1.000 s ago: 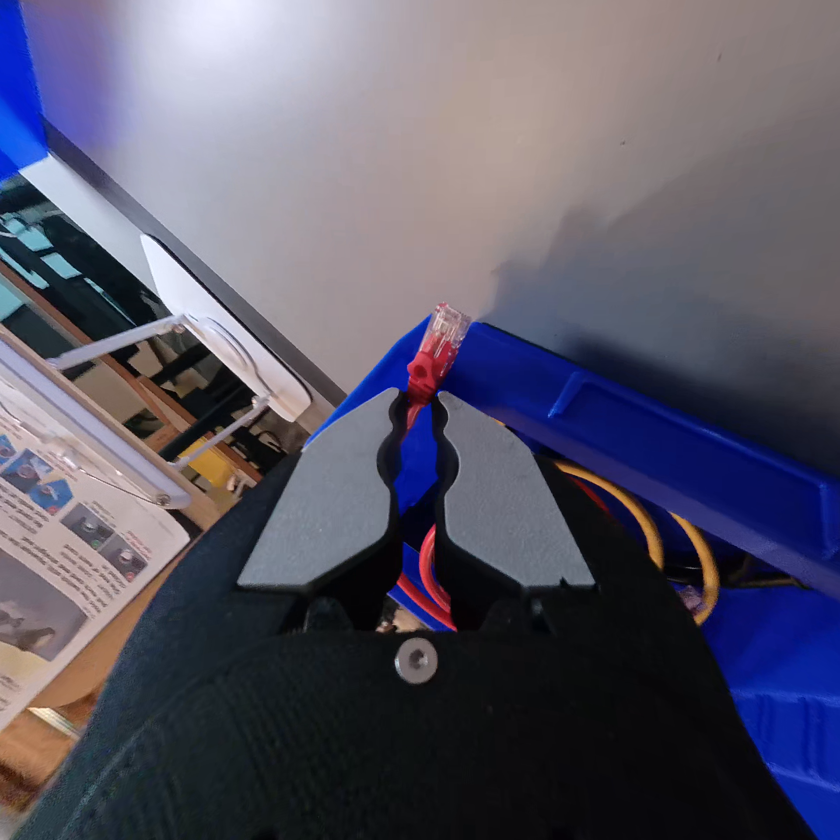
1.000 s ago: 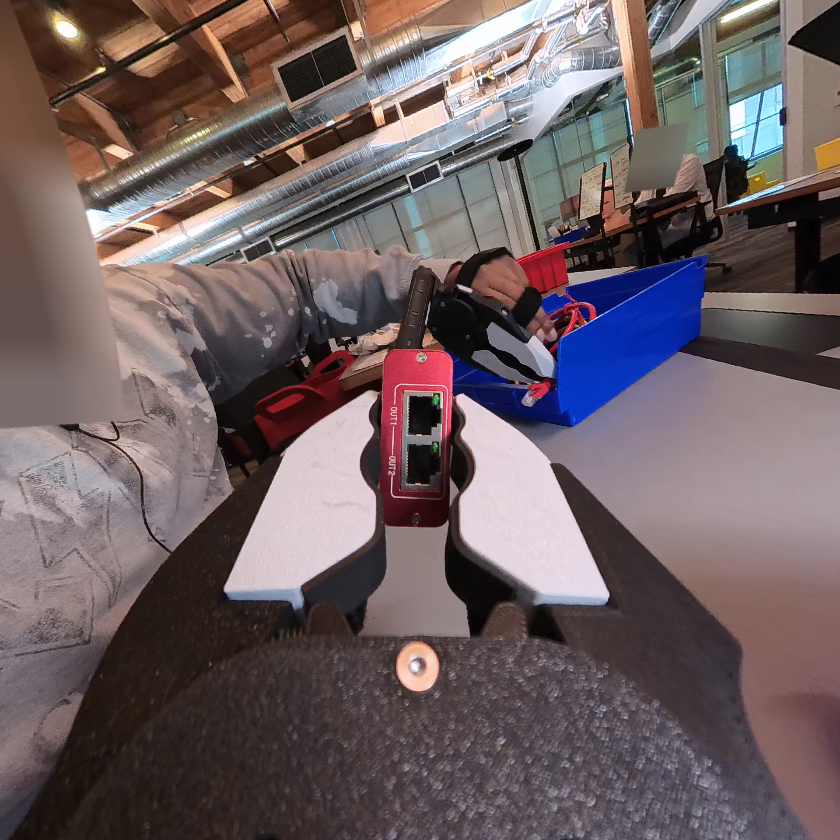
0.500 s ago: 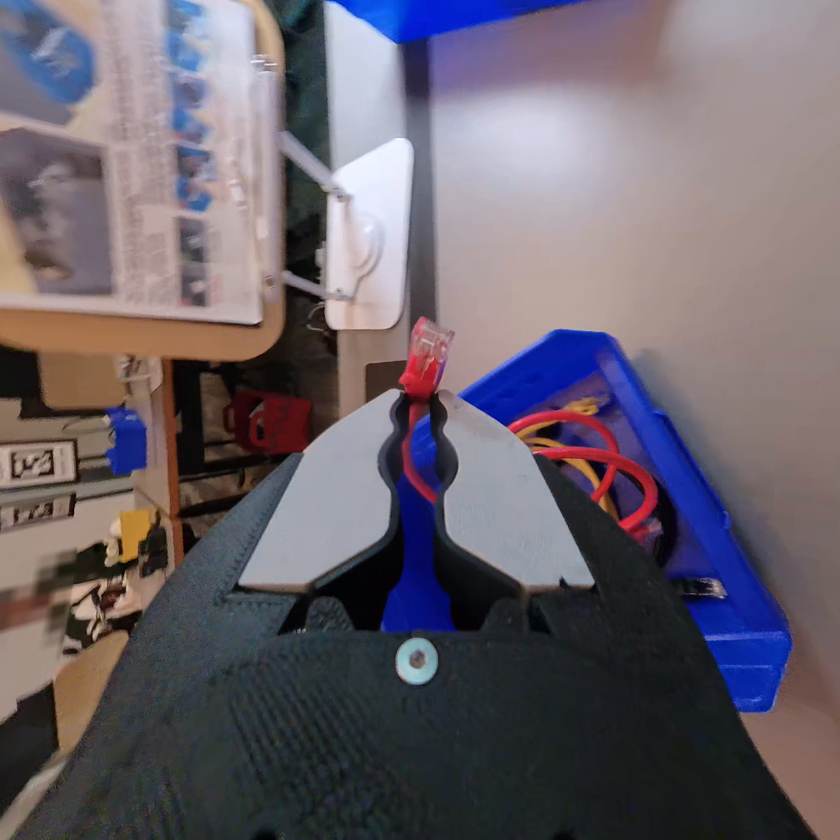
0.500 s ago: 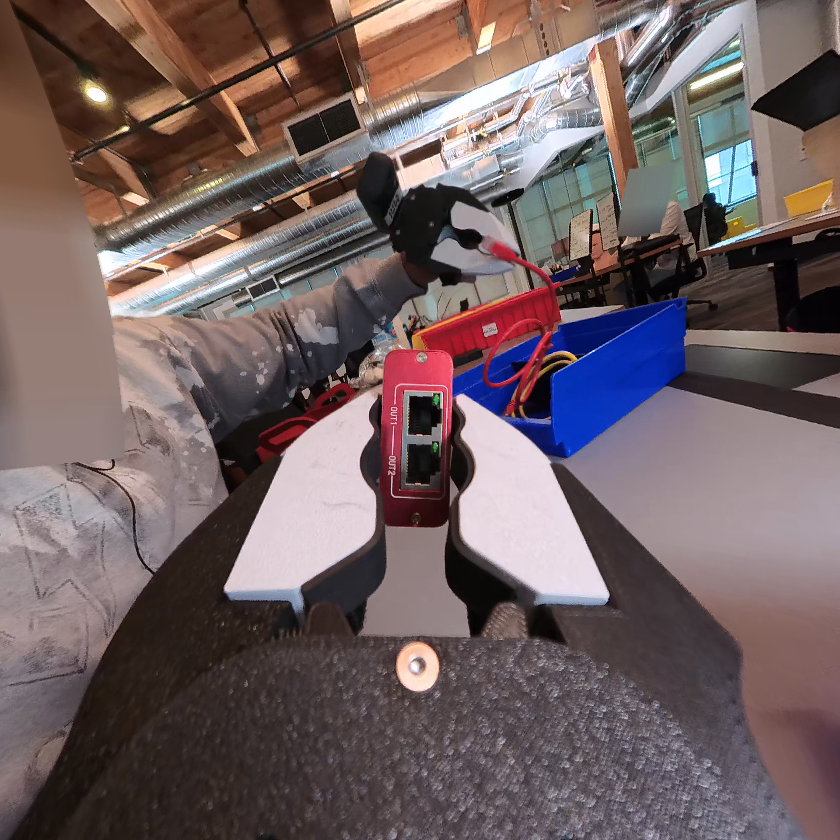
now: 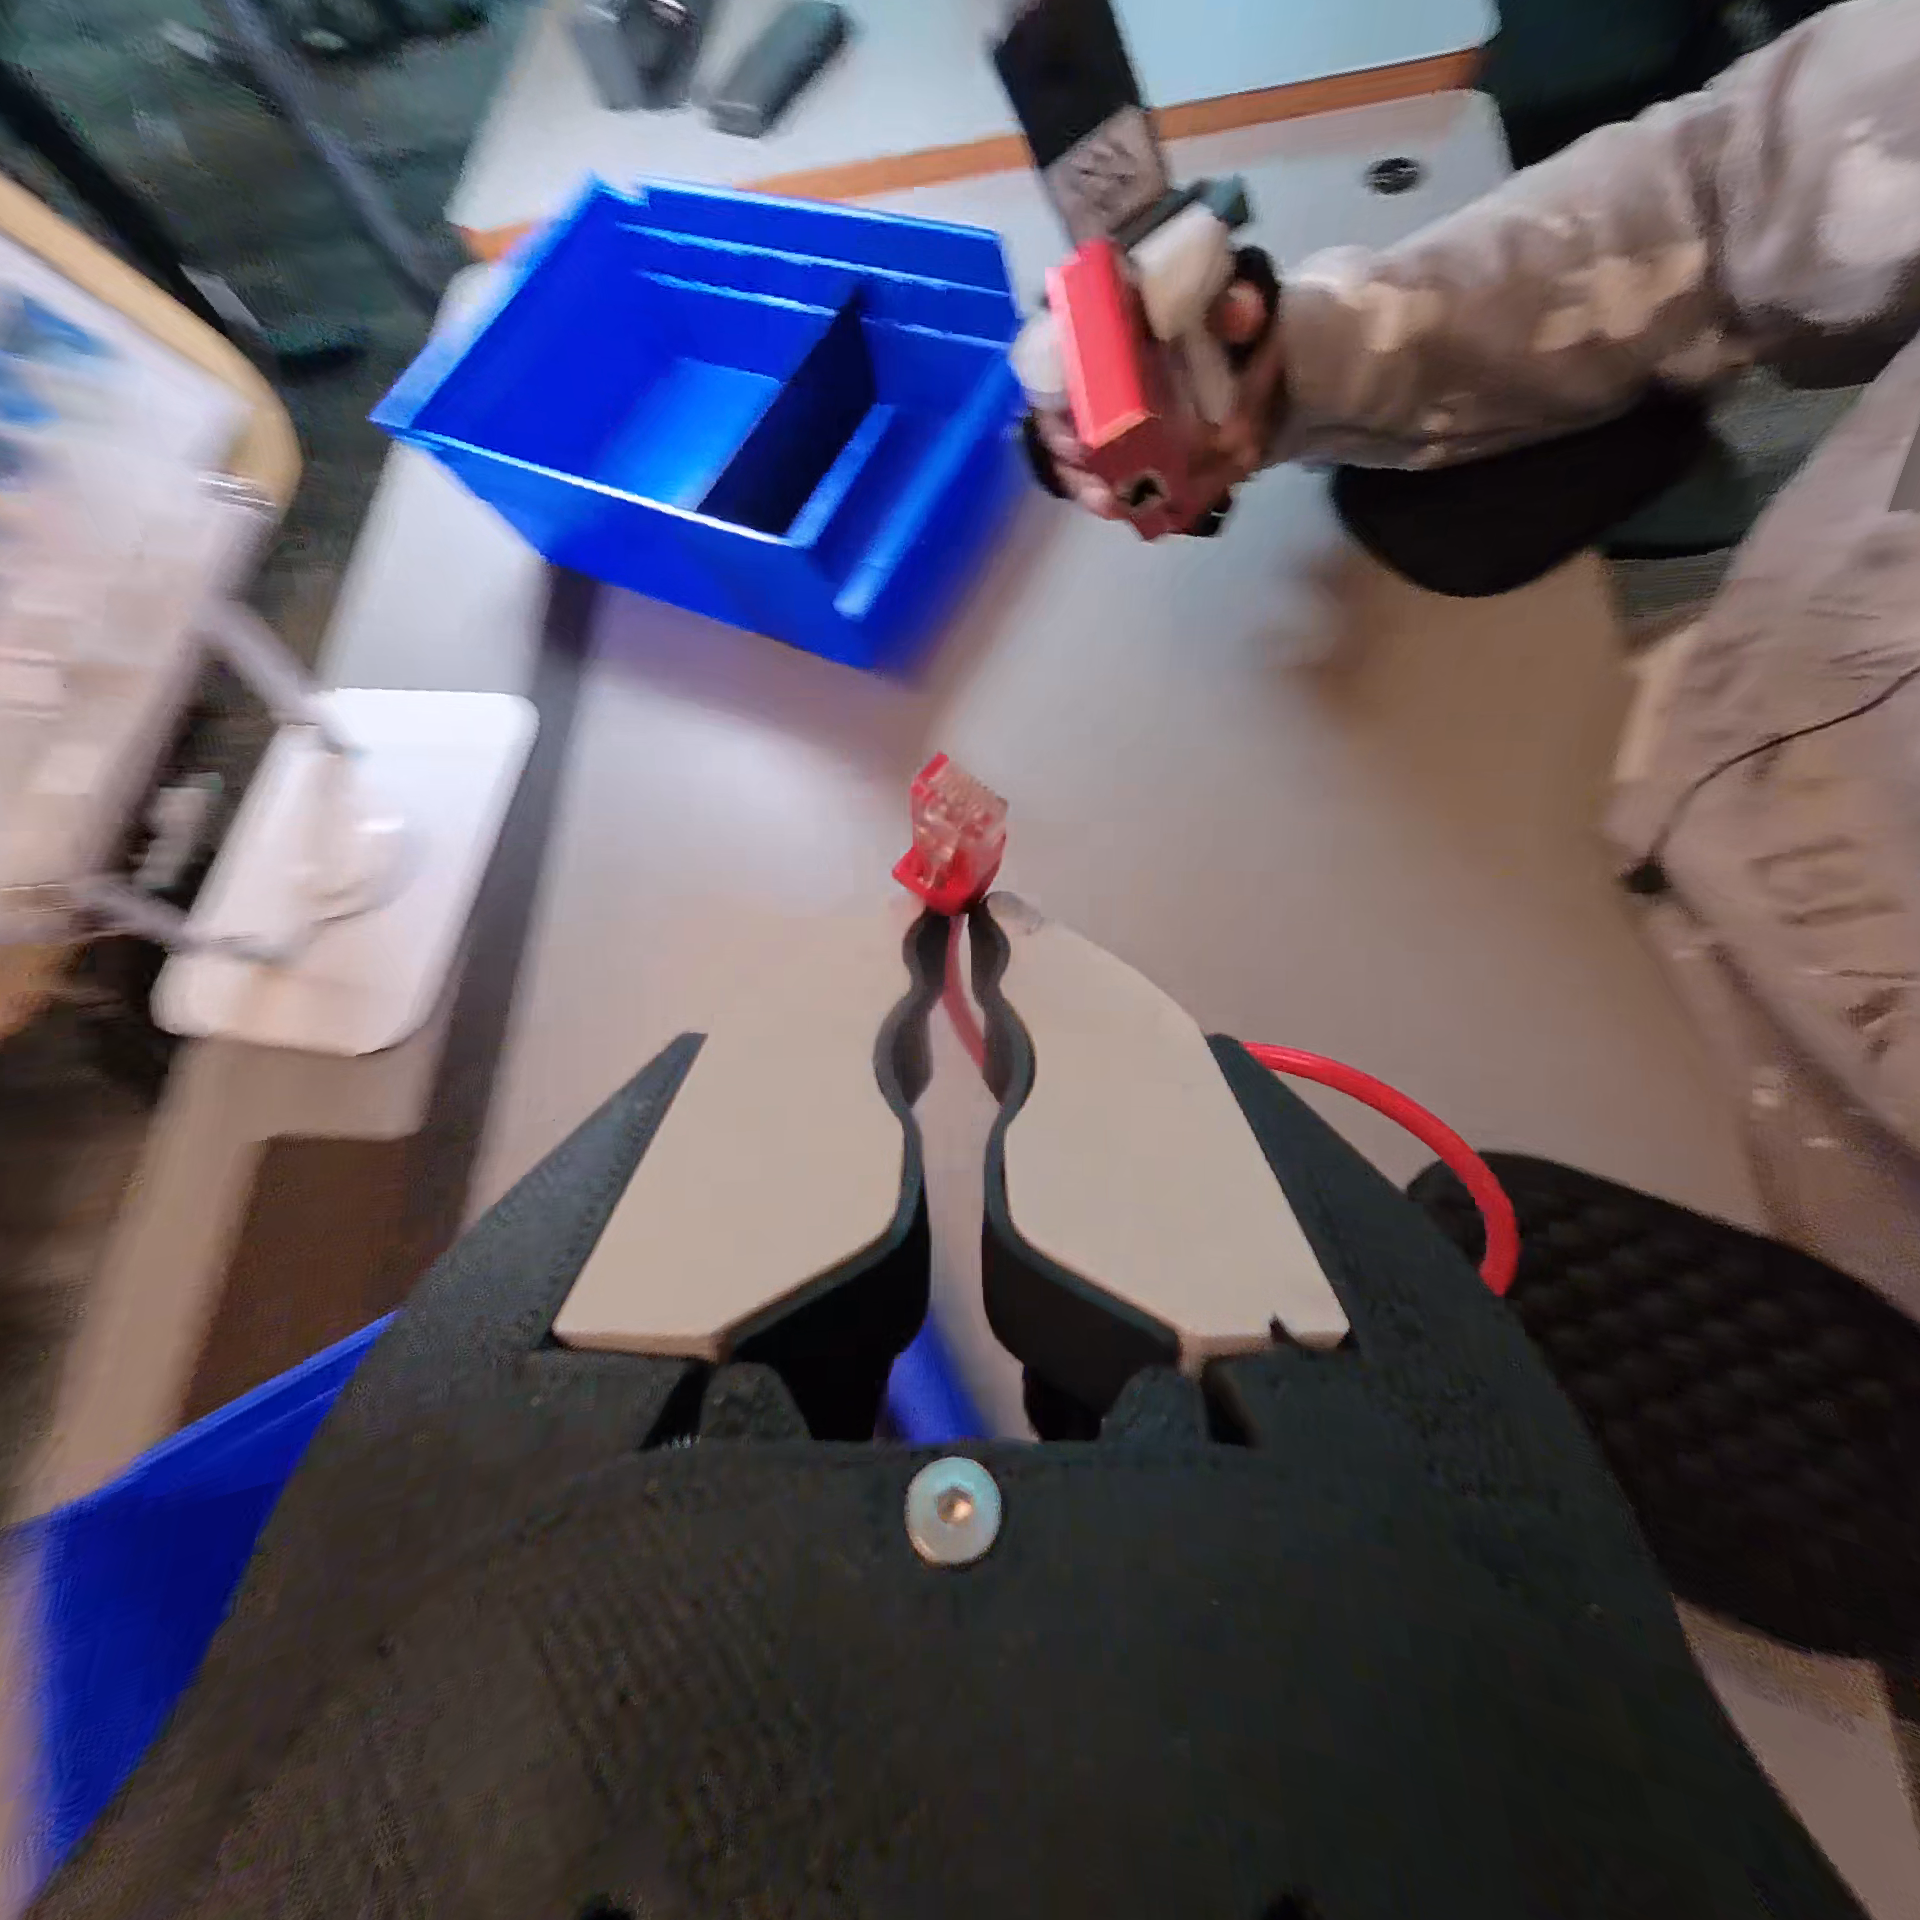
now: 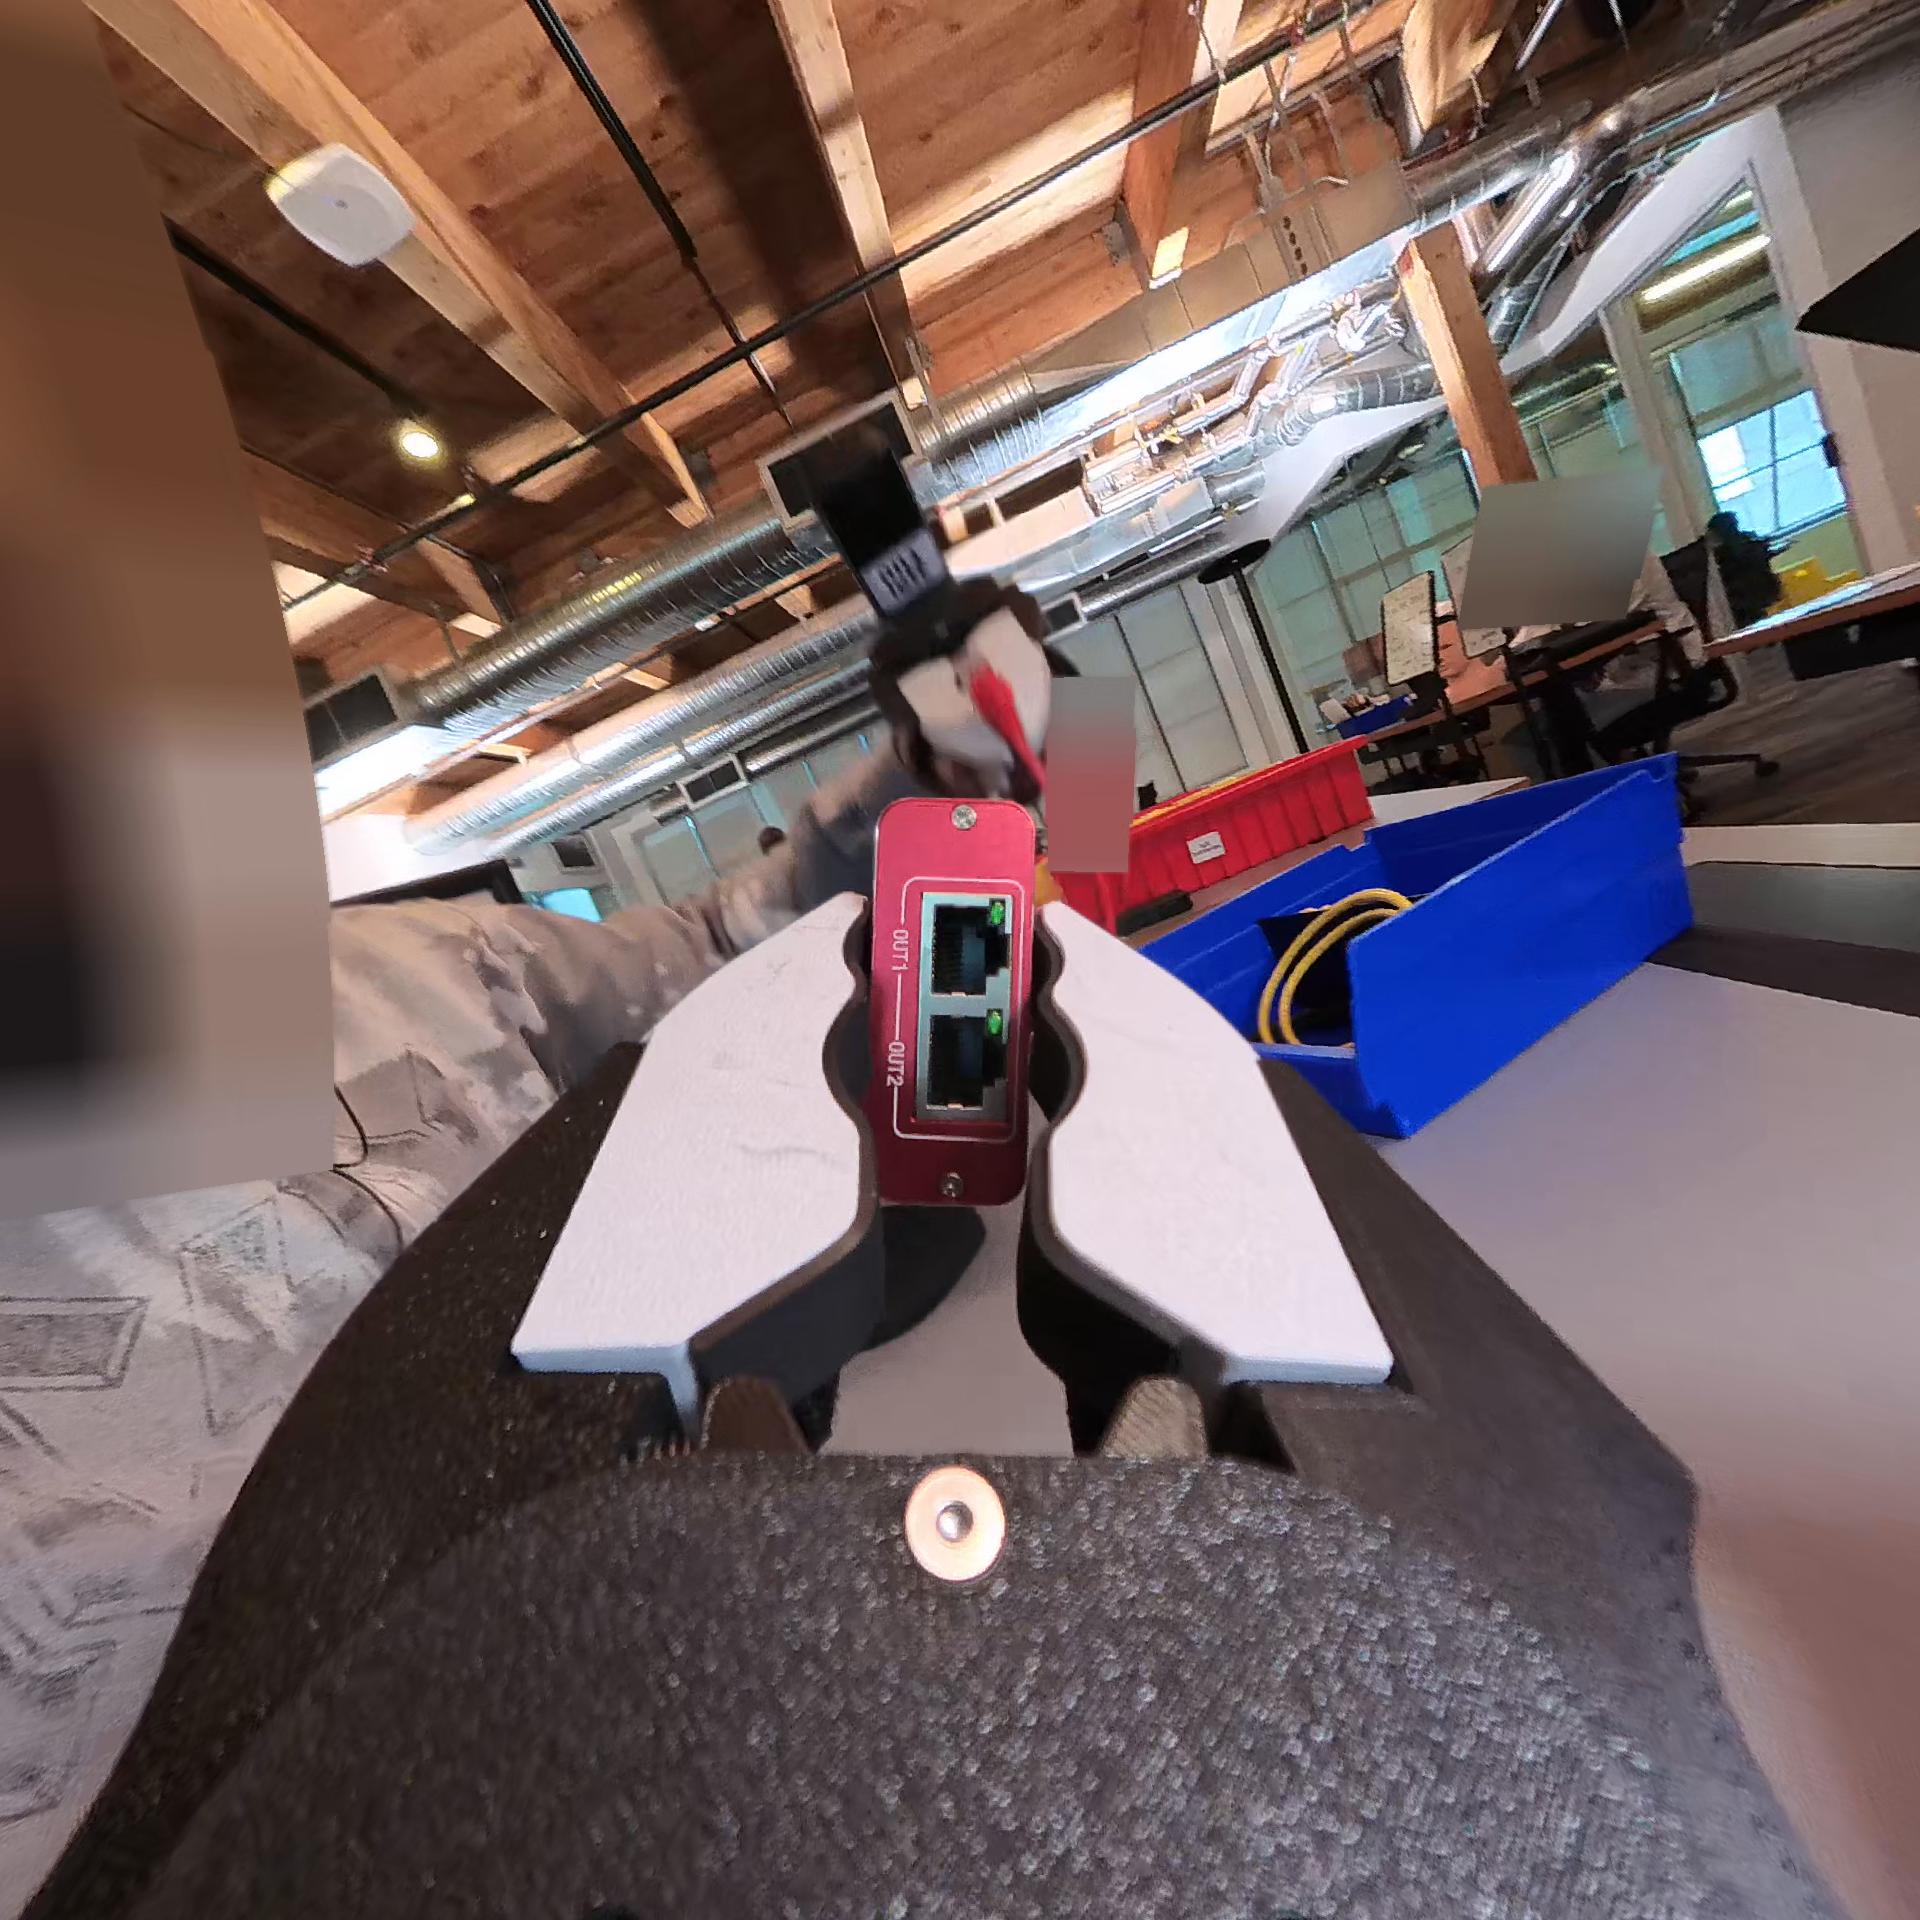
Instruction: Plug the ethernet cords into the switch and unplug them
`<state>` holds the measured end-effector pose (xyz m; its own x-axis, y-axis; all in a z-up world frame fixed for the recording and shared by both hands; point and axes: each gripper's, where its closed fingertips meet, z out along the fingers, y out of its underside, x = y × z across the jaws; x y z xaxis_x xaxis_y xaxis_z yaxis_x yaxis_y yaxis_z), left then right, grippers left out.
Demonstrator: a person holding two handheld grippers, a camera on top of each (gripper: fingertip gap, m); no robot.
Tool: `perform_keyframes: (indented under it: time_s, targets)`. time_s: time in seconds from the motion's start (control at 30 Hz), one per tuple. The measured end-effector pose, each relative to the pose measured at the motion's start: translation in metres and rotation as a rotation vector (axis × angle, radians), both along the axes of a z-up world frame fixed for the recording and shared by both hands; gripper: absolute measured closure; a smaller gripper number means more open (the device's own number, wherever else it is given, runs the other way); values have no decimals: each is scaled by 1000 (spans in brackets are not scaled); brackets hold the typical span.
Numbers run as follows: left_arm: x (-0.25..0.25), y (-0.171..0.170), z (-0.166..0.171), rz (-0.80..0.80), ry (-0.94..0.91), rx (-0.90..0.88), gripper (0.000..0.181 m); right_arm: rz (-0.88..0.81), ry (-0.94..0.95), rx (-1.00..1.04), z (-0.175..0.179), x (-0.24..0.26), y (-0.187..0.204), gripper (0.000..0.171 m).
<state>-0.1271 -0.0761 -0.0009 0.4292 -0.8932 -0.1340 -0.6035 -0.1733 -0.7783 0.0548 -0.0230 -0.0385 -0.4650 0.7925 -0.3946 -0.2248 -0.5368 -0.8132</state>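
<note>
My left gripper (image 5: 954, 925) is shut on a red ethernet cord (image 5: 1413, 1132) just behind its clear plug (image 5: 951, 831), which sticks out past the fingertips above the grey table. My right gripper (image 6: 951, 925) is shut on a small red switch (image 6: 951, 1003) held upright, its two empty ports facing the camera. In the left wrist view the switch (image 5: 1107, 384) and the right gripper show far off at the upper right. In the right wrist view the left gripper (image 6: 966, 696) shows blurred, high behind the switch.
A blue bin (image 5: 717, 416) stands on the grey table (image 5: 1299, 831) ahead of the left gripper. Another blue bin (image 6: 1455, 935) holds a yellow cord (image 6: 1309, 956). A white stand base (image 5: 343, 873) sits at the table's left edge. A person's patterned sleeve (image 5: 1558, 281) reaches in at the right.
My left gripper has lifted the red cord out of the bin and swung round toward the switch. My right gripper has kept its hold on the switch and tilted upward.
</note>
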Motion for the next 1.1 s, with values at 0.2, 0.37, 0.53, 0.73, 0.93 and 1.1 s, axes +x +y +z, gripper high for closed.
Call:
perform_keyframes:
  time_s: [0.2,0.37,0.53,0.73,0.93,1.1]
  targets:
    - [96,-3,-130,-132,-223,-280,181,28,24,-57,0,4,4,146]
    - [127,25,-159,-49,-292,-267,181,1,17,-51,-2,9,14,146]
    - [149,27,-151,-58,-266,-158,170,-4,49,-61,1,16,20,145]
    - [187,37,-93,2,-678,-239,142,-4,30,-37,-6,4,9,145]
    - [169,28,-100,-42,-561,-204,155,-37,-194,243,-35,-15,-12,145]
    - [155,16,-117,-85,-412,-224,155,-41,-378,466,-65,-26,-27,144]
